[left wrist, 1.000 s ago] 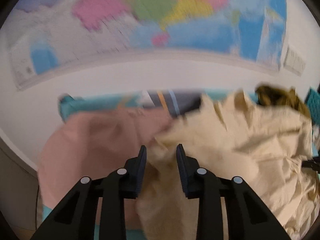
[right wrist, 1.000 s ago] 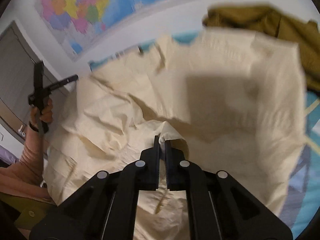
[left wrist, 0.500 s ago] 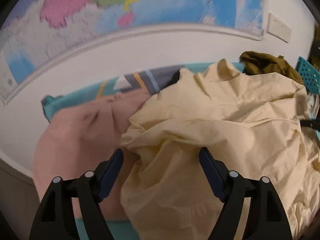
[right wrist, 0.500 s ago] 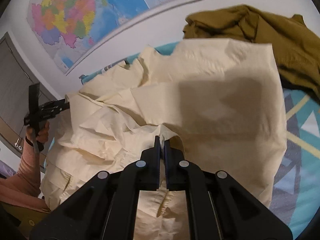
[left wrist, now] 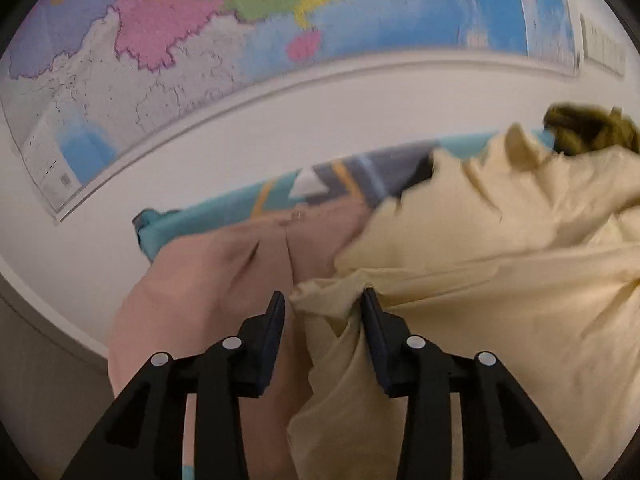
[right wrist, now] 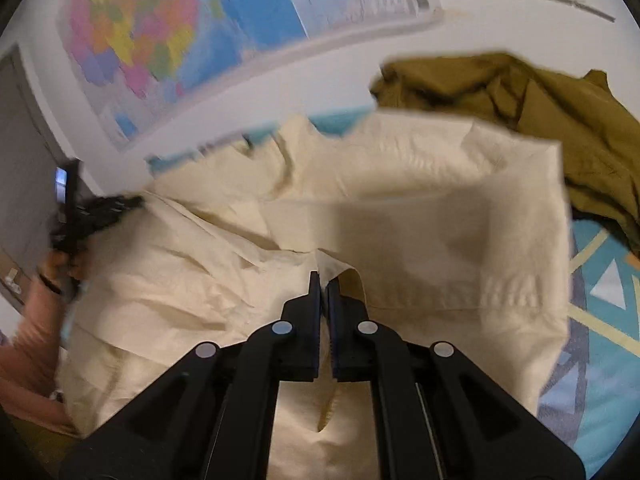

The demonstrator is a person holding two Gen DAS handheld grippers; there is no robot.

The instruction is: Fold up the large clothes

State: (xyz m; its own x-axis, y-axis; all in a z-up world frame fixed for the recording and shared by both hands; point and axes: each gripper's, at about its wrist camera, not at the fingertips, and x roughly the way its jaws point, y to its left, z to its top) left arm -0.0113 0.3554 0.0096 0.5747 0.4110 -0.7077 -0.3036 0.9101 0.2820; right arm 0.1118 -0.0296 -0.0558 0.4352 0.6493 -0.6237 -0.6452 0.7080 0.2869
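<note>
Since a moment ago left gripper (left wrist: 323, 300) narrowing from wide, jaws closing around cream garment (left wrist: 480, 300) bunched between them, right gripper (right wrist: 324, 284) pinching cream fold, olive garment (right wrist: 520, 96) beyond it.

Cream garment (right wrist: 420, 208), olive garment (right wrist: 540, 120), teal geometric cover (right wrist: 600, 300).

This looks like a bedroom at home: a bed with a teal geometric-patterned bedspread (right wrist: 600, 280) pushed against a white wall, a big coloured wall map (left wrist: 240, 20) above, loose clothes piled on it.
</note>
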